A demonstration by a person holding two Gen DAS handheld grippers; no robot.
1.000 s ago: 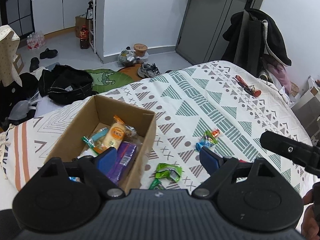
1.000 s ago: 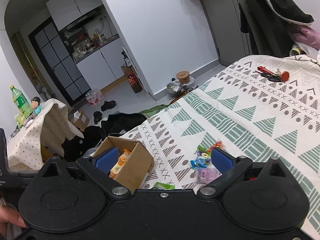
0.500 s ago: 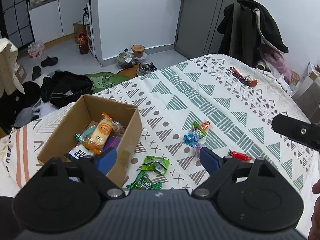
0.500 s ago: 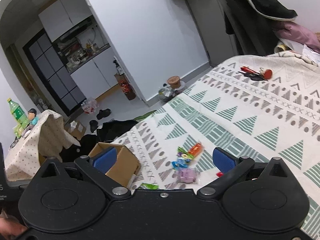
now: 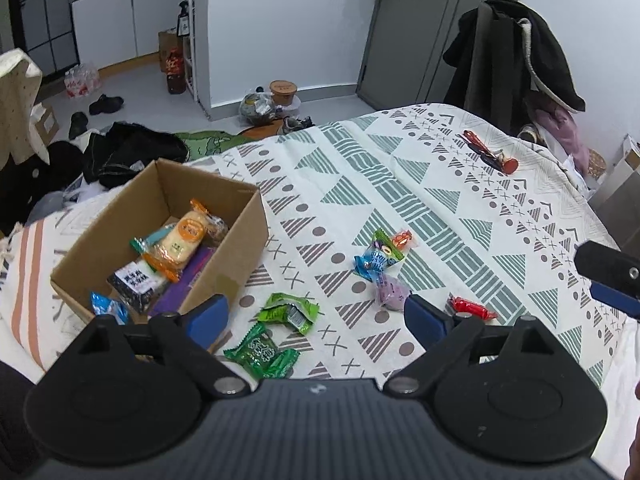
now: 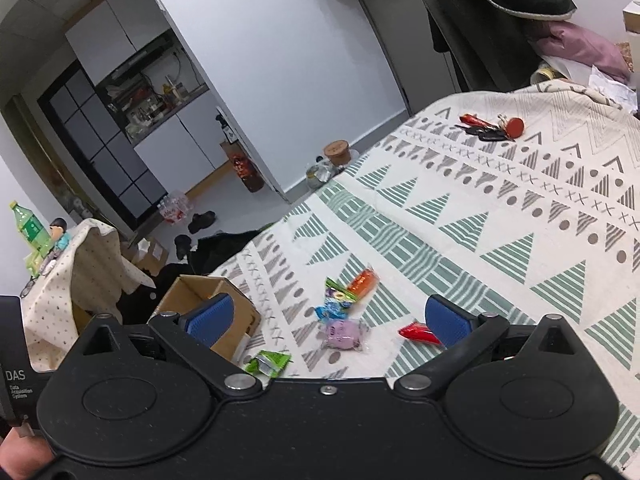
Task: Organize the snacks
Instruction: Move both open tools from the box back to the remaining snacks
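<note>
An open cardboard box [image 5: 236, 232] holding several snack packets sits on the patterned bedspread at the left; it also shows in the right wrist view [image 6: 188, 292]. Loose snacks lie to its right: two green packets [image 5: 288, 312], a blue packet [image 5: 370, 260], an orange candy [image 5: 402, 238], a purple packet [image 5: 390, 290] and a red candy [image 5: 470, 307]. My left gripper [image 5: 316, 318] is open and empty above the green packets. My right gripper [image 6: 326, 320] is open and empty above the purple packet [image 6: 344, 332] and red candy [image 6: 416, 332].
Keys with a red tag [image 5: 490, 154] lie at the far side of the bed. Clothes, shoes and bottles cover the floor beyond the bed's left edge. A coat hangs on a rack [image 5: 516, 52] at the back right. A covered table with a green bottle [image 6: 30, 226] stands left.
My left gripper has pulled back and away from the box, so more loose snacks show. My right gripper has shifted right over the snacks. Both stay open.
</note>
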